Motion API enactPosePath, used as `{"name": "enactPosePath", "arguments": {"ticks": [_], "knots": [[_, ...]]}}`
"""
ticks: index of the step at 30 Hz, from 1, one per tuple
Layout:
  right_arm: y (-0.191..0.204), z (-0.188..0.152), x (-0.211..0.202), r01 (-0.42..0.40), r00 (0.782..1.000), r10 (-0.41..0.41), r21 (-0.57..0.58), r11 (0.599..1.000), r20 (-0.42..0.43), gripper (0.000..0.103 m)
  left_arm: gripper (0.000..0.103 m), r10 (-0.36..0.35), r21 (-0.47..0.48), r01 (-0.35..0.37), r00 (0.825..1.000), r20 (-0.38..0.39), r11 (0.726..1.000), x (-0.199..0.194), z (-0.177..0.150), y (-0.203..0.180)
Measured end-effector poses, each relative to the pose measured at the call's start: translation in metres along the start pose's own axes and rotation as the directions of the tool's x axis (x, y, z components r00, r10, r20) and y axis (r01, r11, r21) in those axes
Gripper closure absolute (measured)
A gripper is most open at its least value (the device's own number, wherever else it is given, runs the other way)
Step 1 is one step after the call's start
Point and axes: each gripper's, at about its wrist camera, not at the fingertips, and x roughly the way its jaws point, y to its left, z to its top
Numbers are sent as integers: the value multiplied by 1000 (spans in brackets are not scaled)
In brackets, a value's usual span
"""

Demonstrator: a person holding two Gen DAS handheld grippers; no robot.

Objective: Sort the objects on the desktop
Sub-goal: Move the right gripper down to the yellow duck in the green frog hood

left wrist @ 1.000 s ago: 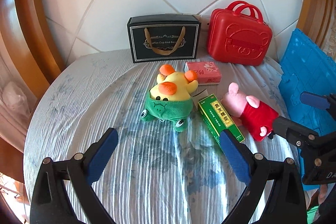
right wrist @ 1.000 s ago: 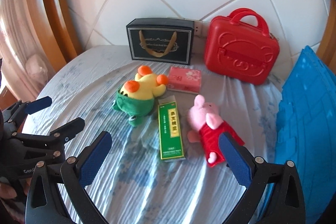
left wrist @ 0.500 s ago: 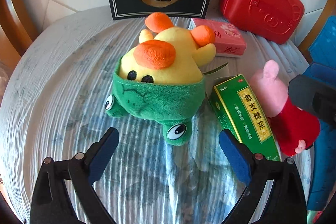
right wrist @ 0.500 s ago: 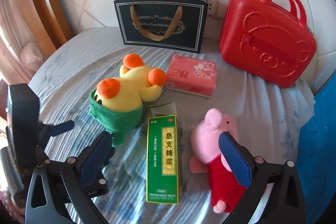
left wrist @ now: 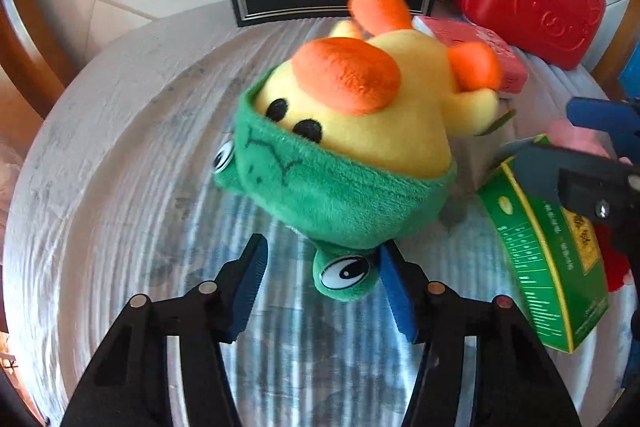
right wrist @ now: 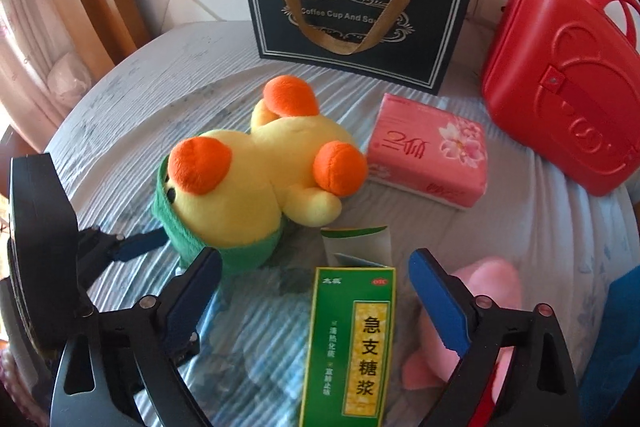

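A yellow plush duck (left wrist: 360, 131) in a green frog hood lies on the cloth-covered round table (left wrist: 120, 187). My left gripper (left wrist: 322, 259) is down at its near end, shut on the hood's lower eye knob. In the right wrist view the duck (right wrist: 248, 187) lies left of centre, with a left finger (right wrist: 136, 245) against the hood. My right gripper (right wrist: 316, 263) hangs over the top end of a green medicine box (right wrist: 352, 343). Its jaws are closing with the box between them, and the pads stand apart from it. The box's flap (right wrist: 356, 243) is open.
A pink pig plush (right wrist: 488, 291) lies just right of the box, under the right finger. A pink tissue pack (right wrist: 428, 155) sits behind the duck. A black gift bag (right wrist: 352, 15) and a red case (right wrist: 560, 99) stand at the back. Something blue (right wrist: 616, 347) borders the right.
Both grippers came down and forward toward the toys. The left jaws went from wide open to shut on the duck's hood. The right jaws narrowed over the green box.
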Motion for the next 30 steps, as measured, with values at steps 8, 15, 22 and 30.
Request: {"name": "enactPosePath", "arguments": {"ticks": [8,15,22,30], "knots": [[12,-1,6,-45,999,45,1,999,-7,15,47,88,-88,-86,996,13,992,-15,4,45],[3,-1,15,-45,999,46,31,998,-26,22,22,20,44,-21,1000,15,999,-20,8,3],[1,4,27,-60,997,61,29,998,-45,32,22,15,31,-14,999,-44,999,11,23,2],[5,8,39,-81,995,83,34,996,-47,47,18,5,51,-3,999,-46,999,22,25,1]]}}
